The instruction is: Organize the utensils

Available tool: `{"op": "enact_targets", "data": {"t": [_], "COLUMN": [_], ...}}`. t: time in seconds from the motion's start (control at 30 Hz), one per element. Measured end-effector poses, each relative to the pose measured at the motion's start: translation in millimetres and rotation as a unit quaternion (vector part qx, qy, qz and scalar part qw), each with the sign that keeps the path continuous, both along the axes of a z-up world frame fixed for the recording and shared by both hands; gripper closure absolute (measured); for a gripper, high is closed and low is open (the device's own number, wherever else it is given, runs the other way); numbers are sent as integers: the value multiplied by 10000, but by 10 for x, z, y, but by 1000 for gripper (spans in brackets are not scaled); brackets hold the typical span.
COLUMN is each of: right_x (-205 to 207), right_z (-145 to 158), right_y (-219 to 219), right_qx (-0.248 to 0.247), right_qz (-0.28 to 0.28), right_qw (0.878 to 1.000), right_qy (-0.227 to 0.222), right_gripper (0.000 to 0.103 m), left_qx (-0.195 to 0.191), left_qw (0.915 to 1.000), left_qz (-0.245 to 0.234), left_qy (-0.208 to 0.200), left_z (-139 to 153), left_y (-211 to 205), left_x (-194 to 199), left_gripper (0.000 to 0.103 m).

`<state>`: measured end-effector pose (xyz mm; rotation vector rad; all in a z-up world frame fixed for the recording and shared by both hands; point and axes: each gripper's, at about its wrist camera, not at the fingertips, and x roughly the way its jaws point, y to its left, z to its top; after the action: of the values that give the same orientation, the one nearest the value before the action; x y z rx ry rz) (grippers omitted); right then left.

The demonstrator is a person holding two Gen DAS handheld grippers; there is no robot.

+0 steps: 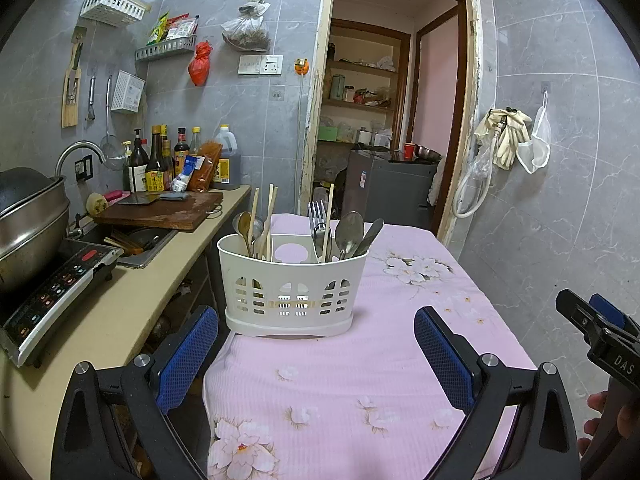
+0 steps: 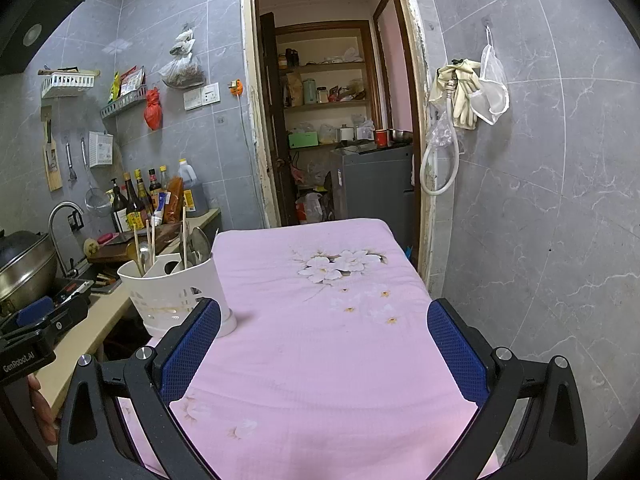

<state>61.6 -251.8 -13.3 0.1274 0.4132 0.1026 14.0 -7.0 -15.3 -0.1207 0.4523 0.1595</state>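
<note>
A white slotted utensil caddy (image 1: 292, 292) stands on the pink flowered tablecloth (image 1: 340, 380), near the table's left edge. Its left compartment holds spoons and wooden chopsticks (image 1: 256, 220). Its right compartment holds a fork (image 1: 318, 216), a chopstick, a large spoon (image 1: 349, 232) and a knife. My left gripper (image 1: 316, 348) is open just in front of the caddy, with nothing between its blue pads. My right gripper (image 2: 324, 348) is open over bare cloth, the caddy (image 2: 172, 296) to its left. Each gripper shows at the edge of the other's view.
A counter (image 1: 120, 312) runs along the left with an induction cooker (image 1: 52, 300), a steel pot (image 1: 28, 216), a sink, a wooden cutting board (image 1: 160, 210) and sauce bottles. A doorway (image 1: 384, 120) opens behind the table. A tiled wall with hanging gloves (image 2: 464, 92) is on the right.
</note>
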Motion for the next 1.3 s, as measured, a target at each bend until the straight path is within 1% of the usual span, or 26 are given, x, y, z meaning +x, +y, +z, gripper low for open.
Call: {"op": "enact_targets", "data": {"t": [1.3], "right_x": [8], "right_z": [16], "right_y": [-14], "right_qx": [-9], "right_qz": [8], "right_qw": [10000], "right_qy": [-9], "right_gripper": [2], "left_qx": [-34], "left_qw": [10000], "left_qz": [16], "left_qy": [9], "left_z": [-29], "left_y": [3], "left_x": [0], "left_gripper": [4]}}
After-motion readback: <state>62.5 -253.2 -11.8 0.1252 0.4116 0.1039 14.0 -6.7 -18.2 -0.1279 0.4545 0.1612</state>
